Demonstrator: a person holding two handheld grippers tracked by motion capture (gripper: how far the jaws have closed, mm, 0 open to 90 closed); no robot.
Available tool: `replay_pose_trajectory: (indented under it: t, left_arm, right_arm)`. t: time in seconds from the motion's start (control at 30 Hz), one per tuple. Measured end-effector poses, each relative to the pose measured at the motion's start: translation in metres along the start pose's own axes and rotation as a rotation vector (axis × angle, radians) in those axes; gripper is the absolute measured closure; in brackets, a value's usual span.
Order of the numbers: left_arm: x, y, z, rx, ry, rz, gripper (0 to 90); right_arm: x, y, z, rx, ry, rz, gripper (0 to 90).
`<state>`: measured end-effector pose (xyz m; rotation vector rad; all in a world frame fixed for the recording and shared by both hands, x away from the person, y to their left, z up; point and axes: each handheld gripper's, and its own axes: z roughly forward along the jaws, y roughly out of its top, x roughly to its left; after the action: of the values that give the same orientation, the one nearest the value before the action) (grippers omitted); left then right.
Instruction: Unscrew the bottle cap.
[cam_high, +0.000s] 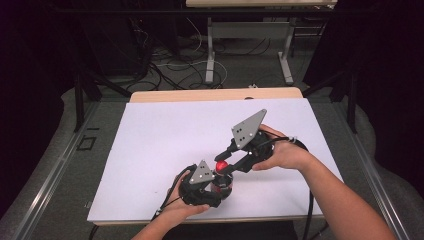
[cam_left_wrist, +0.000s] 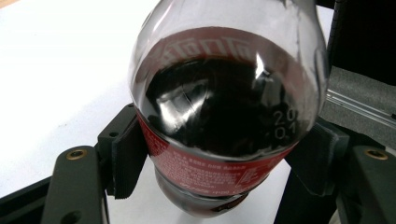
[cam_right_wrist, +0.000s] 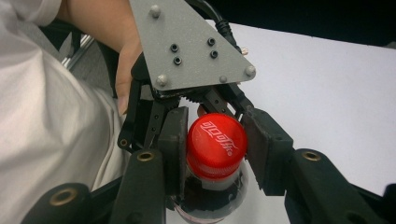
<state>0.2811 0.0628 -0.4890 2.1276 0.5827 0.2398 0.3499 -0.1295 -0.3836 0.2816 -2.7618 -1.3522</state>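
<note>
Dark cola fills the bottle (cam_left_wrist: 224, 116) that the left gripper (cam_high: 212, 187) holds low in the centre of the high view; in the left gripper view its jaws press on both sides of the red label, so the body is gripped firmly. The bottle stands, or nearly stands, on the white tabletop (cam_high: 150, 150), though its base is hidden behind the gripper. Just above it, the red cap (cam_right_wrist: 216, 144) sits between the jaws of the right gripper (cam_high: 223, 167), which comes in from the right of the high view. In the right gripper view the left pad touches the cap; the right pad looks very close, and I judge the jaws closed on it. The cap is still seated on the neck, so the job appears to be at its start: bottle steadied, cap gripped, the twisting off still to do.
</note>
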Motion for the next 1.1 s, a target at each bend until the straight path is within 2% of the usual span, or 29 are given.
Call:
replay_pose_trajectory:
  t: [0.07,0.1,0.13,0.17,0.2,0.23,0.27,0.37,0.4,0.43,0.47,0.5,0.57,0.63,0.73,0.87,0.93,0.97,1.07,1.1]
  left_arm:
    - [0.000,0.000,0.001,-0.009,0.014,-0.003,29.4]
    - [0.000,-0.001,0.001,-0.008,0.010,-0.011,29.4]
    - [0.001,0.000,0.000,-0.001,-0.002,-0.016,29.4]
    - [0.001,-0.001,0.000,-0.008,0.014,-0.020,29.4]
    - [0.001,-0.001,0.000,-0.012,0.019,-0.023,29.4]
    - [0.001,-0.001,0.000,-0.012,0.019,-0.023,29.4]
    - [0.002,-0.001,0.000,-0.011,0.019,-0.025,29.4]
    - [0.002,0.000,-0.001,-0.002,0.026,-0.032,29.4]
    - [0.002,0.000,-0.001,-0.001,0.028,-0.034,29.4]
    - [0.002,0.000,-0.001,-0.001,0.028,-0.034,29.4]
    - [0.002,0.000,-0.001,0.000,0.029,-0.036,29.4]
    - [0.002,0.000,-0.001,0.001,0.030,-0.036,29.4]
    - [0.001,0.000,-0.001,-0.002,0.034,-0.036,29.4]
    - [0.000,0.000,-0.001,-0.005,0.036,-0.040,29.4]
    - [0.000,0.000,0.000,-0.020,0.050,-0.038,29.3]
    - [0.000,0.000,0.000,-0.022,0.044,-0.045,29.3]
    - [0.001,0.000,-0.001,-0.016,0.042,-0.038,29.4]
    - [0.000,0.000,0.000,-0.027,0.044,-0.050,29.3]
    - [0.000,0.000,0.000,-0.026,0.043,-0.050,29.3]
    - [0.001,0.000,-0.001,-0.013,0.039,-0.036,29.4]
  right_arm:
    - [0.000,0.000,0.000,0.003,-0.011,0.011,60.2]
    - [0.001,0.000,0.000,0.003,-0.021,0.037,56.6]
    - [0.002,0.000,-0.001,-0.009,-0.047,0.079,49.8]
    - [0.005,0.001,-0.003,-0.027,-0.090,0.162,47.0]
    - [0.008,0.002,-0.004,-0.044,-0.114,0.192,43.9]
    - [0.008,0.002,-0.004,-0.044,-0.114,0.192,43.9]
    - [0.015,0.005,-0.006,-0.073,-0.195,0.282,43.6]
    - [0.028,0.009,-0.006,-0.086,-0.350,0.349,44.8]
    - [0.035,0.012,-0.005,-0.097,-0.387,0.373,44.9]
    - [0.035,0.012,-0.005,-0.097,-0.387,0.373,44.9]
    - [0.044,0.015,-0.001,-0.119,-0.437,0.450,46.6]
    - [0.048,0.015,0.002,-0.130,-0.475,0.473,46.7]
    - [0.056,0.018,0.007,-0.116,-0.570,0.517,50.7]
    - [0.059,0.020,0.010,-0.112,-0.577,0.556,50.7]
    - [0.063,0.021,0.015,-0.094,-0.617,0.574,52.1]
    - [0.063,0.021,0.021,-0.081,-0.622,0.573,52.1]
    - [0.063,0.020,0.024,-0.055,-0.634,0.562,59.5]
    - [0.063,0.019,0.025,-0.056,-0.635,0.560,59.7]
    - [0.064,0.018,0.024,-0.062,-0.634,0.562,60.6]
    - [0.063,0.018,0.024,-0.062,-0.622,0.556,60.7]
